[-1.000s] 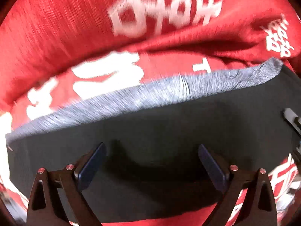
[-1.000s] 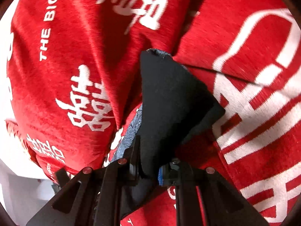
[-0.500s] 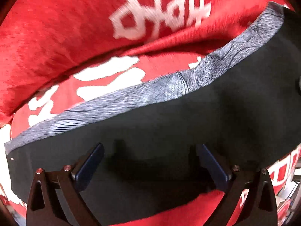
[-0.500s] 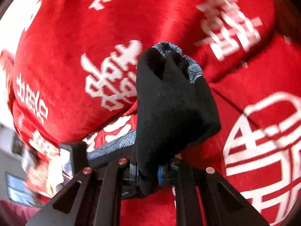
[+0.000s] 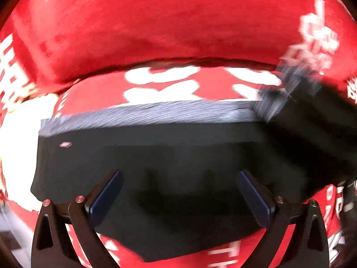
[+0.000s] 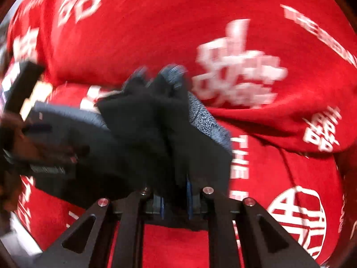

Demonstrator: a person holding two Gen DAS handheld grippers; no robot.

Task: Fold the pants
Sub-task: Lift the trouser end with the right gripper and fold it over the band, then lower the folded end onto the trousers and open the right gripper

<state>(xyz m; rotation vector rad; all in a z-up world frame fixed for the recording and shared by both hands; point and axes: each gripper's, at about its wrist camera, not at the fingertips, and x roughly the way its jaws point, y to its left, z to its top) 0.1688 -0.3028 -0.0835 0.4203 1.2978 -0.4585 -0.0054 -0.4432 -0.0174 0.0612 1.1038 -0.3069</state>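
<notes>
The red blanket (image 6: 138, 44) carries white printing. In the right wrist view the word "THE" (image 6: 242, 154) runs sideways just beside the black pants (image 6: 138, 138), on their right. The white characters (image 6: 241, 76) above it, a round emblem (image 6: 299, 218) below it and the other lettering are too blurred to read.

Left tongs (image 5: 179, 191) spread wide; right tongs (image 6: 175, 203) pinched nearly closed.
</notes>
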